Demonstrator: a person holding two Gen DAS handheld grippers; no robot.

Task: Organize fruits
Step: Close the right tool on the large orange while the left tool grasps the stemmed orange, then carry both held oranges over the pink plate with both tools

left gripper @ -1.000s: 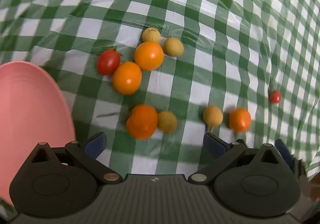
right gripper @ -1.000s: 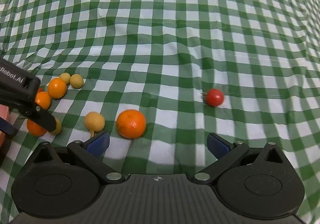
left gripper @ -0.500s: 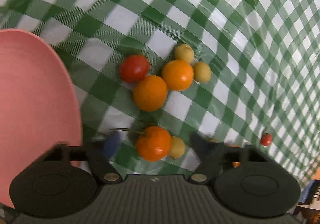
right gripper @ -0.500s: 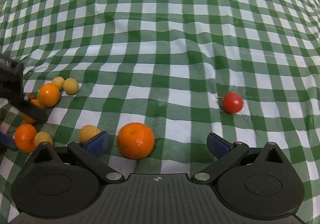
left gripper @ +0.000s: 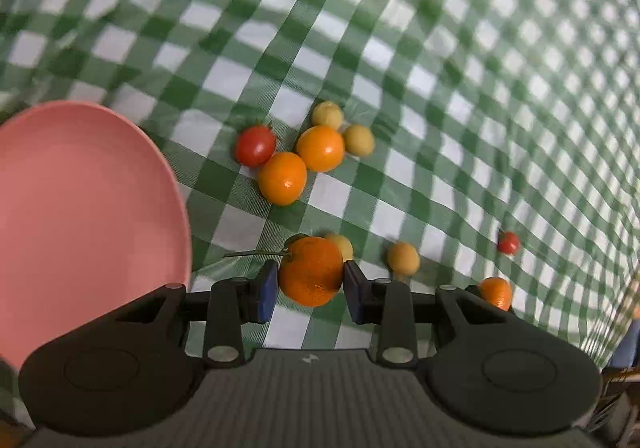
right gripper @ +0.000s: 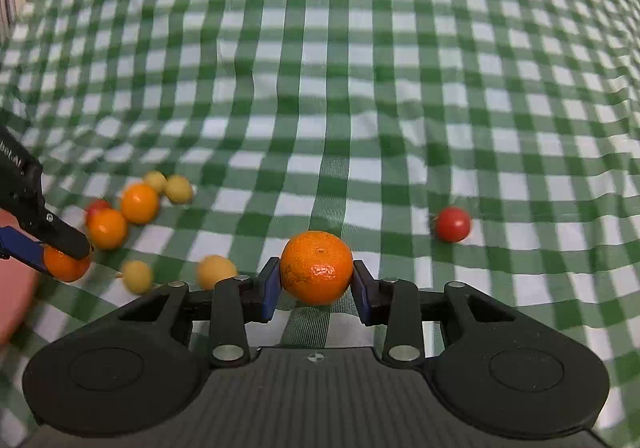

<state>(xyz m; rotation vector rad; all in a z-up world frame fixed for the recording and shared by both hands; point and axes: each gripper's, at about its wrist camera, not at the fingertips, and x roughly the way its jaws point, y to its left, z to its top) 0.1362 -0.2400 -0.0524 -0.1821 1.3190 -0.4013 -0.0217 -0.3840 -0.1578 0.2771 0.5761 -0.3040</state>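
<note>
Both pairs of fingers, spread wide a second ago, have drawn in around fruit, and both hands have come up a little from the checked cloth. On the left gripper (left gripper: 308, 290) the blue fingers (left gripper: 267, 290) are closing and already grasping a stemmed mandarin (left gripper: 311, 271), its thin stalk sticking out to the left; a small yellow fruit (left gripper: 342, 244) lies on the cloth just behind it. On the right gripper (right gripper: 316, 286) the fingers (right gripper: 271, 288) are likewise closing, clenched on a second mandarin (right gripper: 316, 267) at either side. A pink plate (left gripper: 80, 215) sits on the bench to the left of the left gripper, bare on the part I can see. Further off lies a tight cluster: a cherry tomato (left gripper: 255, 145) touching one of two smooth oranges (left gripper: 282, 178), with two yellowish fruits (left gripper: 327, 114) at its far edge. Another yellow fruit (left gripper: 403, 258) lies alone near the left gripper's right finger, and a lone cherry tomato (right gripper: 452, 224) rests well apart to the right. From the right wrist view the left gripper shows at the left edge, its mandarin pinched over the plate's side of the green-and-white tablecloth (right gripper: 360, 67).
</note>
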